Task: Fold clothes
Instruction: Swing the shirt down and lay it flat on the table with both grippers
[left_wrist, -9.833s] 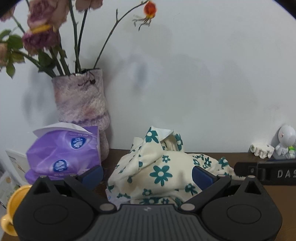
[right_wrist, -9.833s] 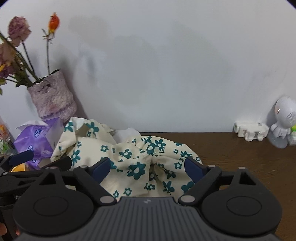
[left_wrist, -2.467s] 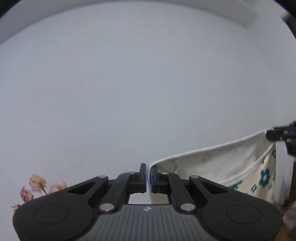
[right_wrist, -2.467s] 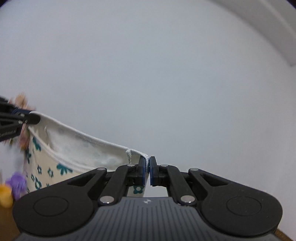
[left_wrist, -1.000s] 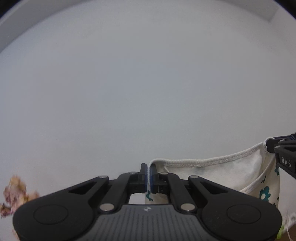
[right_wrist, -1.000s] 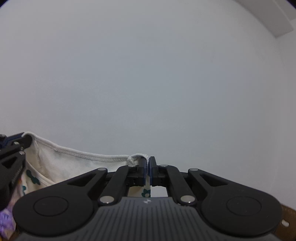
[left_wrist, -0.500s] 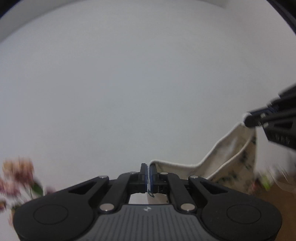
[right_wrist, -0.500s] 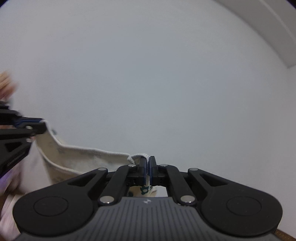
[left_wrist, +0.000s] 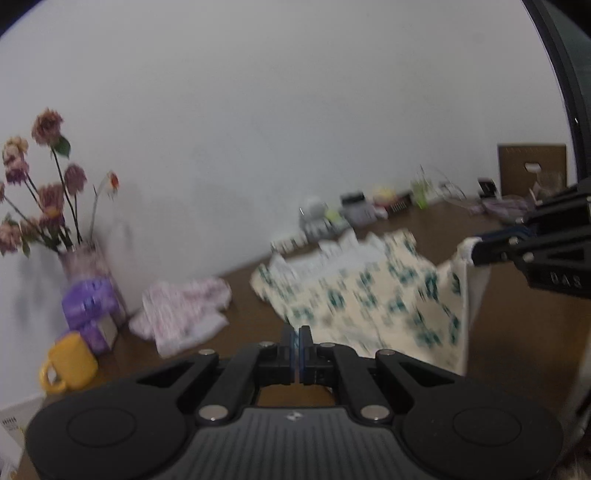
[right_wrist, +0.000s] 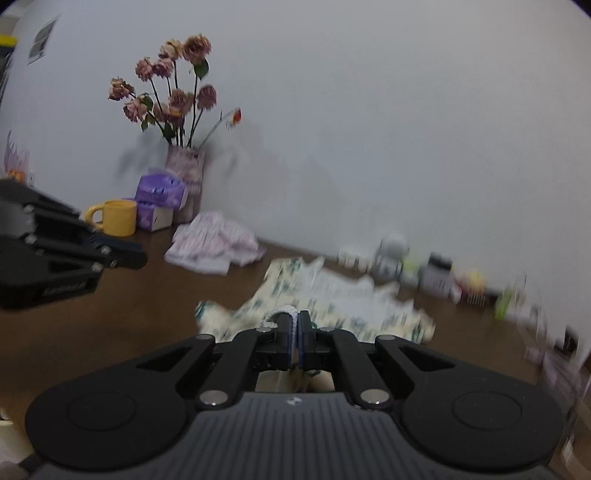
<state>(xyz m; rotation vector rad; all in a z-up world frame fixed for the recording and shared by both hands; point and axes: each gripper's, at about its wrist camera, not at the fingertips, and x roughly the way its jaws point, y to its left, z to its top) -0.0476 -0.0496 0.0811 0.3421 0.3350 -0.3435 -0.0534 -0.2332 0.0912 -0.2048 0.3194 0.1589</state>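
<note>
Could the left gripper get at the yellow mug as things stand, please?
Probably not yet: the left gripper has its jaws shut on the floral garment. The path to the yellow mug looks free otherwise.

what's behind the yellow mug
Behind the yellow mug sits a purple tissue pack, then the vase of dried flowers against the wall. The vase's base is covered by the pack.
</note>
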